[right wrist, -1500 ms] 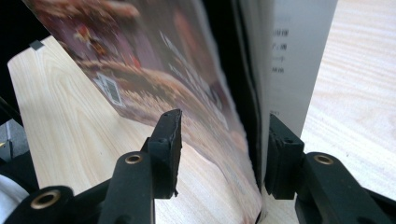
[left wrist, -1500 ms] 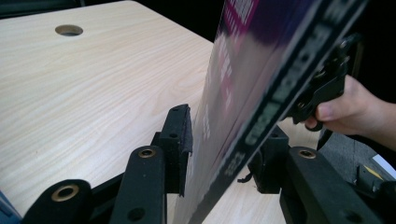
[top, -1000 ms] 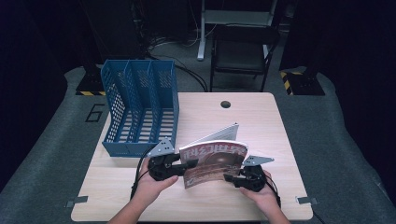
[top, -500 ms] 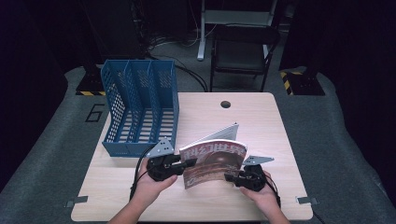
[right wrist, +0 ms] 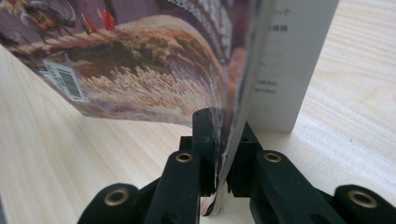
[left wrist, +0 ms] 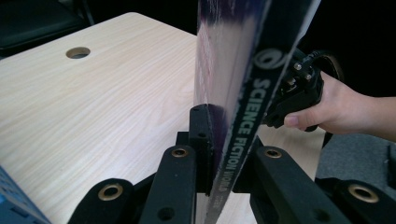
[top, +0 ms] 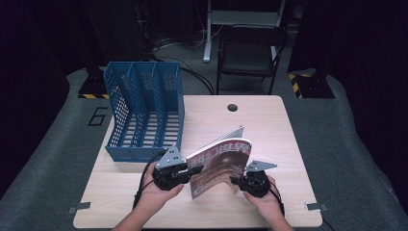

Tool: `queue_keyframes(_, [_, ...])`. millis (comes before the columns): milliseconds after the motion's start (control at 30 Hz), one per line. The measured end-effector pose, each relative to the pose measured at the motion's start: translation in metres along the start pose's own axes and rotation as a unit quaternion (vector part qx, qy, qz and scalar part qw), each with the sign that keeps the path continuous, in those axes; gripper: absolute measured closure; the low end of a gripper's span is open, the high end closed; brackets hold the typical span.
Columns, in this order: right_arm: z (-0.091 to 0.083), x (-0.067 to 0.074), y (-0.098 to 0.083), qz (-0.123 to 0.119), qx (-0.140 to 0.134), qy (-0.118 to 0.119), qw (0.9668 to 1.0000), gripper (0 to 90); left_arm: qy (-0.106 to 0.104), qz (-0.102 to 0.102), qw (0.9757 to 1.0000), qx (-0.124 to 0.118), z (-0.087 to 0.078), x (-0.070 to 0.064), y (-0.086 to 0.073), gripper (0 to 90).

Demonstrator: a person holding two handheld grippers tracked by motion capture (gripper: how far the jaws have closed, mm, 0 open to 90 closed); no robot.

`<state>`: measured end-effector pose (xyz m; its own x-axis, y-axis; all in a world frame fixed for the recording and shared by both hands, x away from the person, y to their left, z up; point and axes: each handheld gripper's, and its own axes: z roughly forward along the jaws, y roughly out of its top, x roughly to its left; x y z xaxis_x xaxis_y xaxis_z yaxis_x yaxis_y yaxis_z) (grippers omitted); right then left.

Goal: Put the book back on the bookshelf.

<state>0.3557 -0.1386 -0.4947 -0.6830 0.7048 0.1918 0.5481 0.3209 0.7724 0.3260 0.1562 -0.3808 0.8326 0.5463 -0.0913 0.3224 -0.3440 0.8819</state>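
Observation:
A magazine (top: 219, 166) with a brown and red picture cover is held up off the table's near middle, its pages bowed. My left gripper (top: 188, 172) is shut on its left edge, the spine reading "Science Fiction World" (left wrist: 238, 135) pinched between the jaws. My right gripper (top: 236, 181) is shut on the magazine's right edge (right wrist: 224, 140); the cover with a barcode (right wrist: 67, 81) curves away to the left, and a white page (right wrist: 287, 70) hangs loose behind. In the left gripper view the other hand and its gripper (left wrist: 299, 93) show beyond the magazine.
A blue three-slot file holder (top: 144, 113) lies at the table's left, just beyond my left gripper. The wooden table (top: 255, 120) has a round cable hole (top: 233, 107) near its far edge. A dark chair (top: 250, 53) stands behind the table.

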Motion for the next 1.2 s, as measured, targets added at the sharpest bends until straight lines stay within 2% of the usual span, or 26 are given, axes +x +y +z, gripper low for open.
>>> queue_keyframes(33, [0.001,0.001,0.001,-0.007,0.000,0.000,1.0000,84.9,0.003,0.009,0.9999,0.004,-0.001,0.000,0.001,82.9])
queue_keyframes(200, [0.010,0.008,0.004,-0.008,-0.008,-0.013,0.9999,85.4,0.010,0.013,0.9998,0.009,-0.005,-0.001,0.001,83.0])
queue_keyframes(333, [0.013,0.011,0.006,-0.014,-0.011,-0.014,0.9997,85.4,0.011,0.001,0.9999,0.007,-0.008,0.002,-0.001,83.0])
queue_keyframes(467, [0.016,0.012,0.009,-0.023,-0.008,-0.012,0.9996,85.3,0.015,-0.002,0.9999,0.007,-0.010,0.002,-0.001,83.0])
queue_keyframes(533, [0.017,0.012,0.010,-0.026,-0.009,-0.009,0.9996,85.3,0.019,0.005,0.9998,0.009,-0.012,0.002,-0.001,83.0])
queue_keyframes(600, [0.017,0.013,0.011,-0.019,-0.007,-0.008,0.9998,85.3,0.015,0.000,0.9998,0.010,-0.013,0.002,-0.002,83.0])
queue_keyframes(800, [0.020,0.013,0.011,-0.031,-0.003,-0.005,0.9995,85.2,0.018,0.002,0.9997,0.016,-0.014,0.005,-0.002,82.6])
queue_keyframes(833, [0.020,0.013,0.011,-0.030,-0.006,-0.005,0.9995,85.1,0.021,-0.004,0.9997,0.012,-0.013,0.005,-0.002,82.4])
queue_keyframes(900, [0.020,0.012,0.011,-0.029,-0.004,-0.001,0.9996,85.1,0.017,-0.009,0.9996,0.018,-0.013,0.006,-0.001,81.9])
queue_keyframes(933, [0.020,0.012,0.011,-0.030,-0.004,0.001,0.9996,85.0,0.020,-0.002,0.9996,0.022,-0.014,0.007,0.000,81.3])
queue_keyframes(967, [0.019,0.012,0.011,-0.029,-0.004,0.001,0.9996,84.8,0.012,-0.002,0.9995,0.030,-0.015,0.007,0.002,80.6])
queue_keyframes(1000, [0.020,0.012,0.011,-0.027,-0.006,0.001,0.9996,84.7,0.014,0.000,0.9996,0.024,-0.015,0.008,0.002,79.2])
queue_keyframes(1033, [0.019,0.012,0.011,-0.027,-0.003,0.003,0.9996,84.7,0.012,-0.007,0.9996,0.026,-0.015,0.007,0.004,78.5])
queue_keyframes(1200, [0.019,0.011,0.011,-0.028,-0.004,0.000,0.9996,84.2,0.010,-0.004,0.9996,0.028,-0.018,0.008,0.013,76.2])
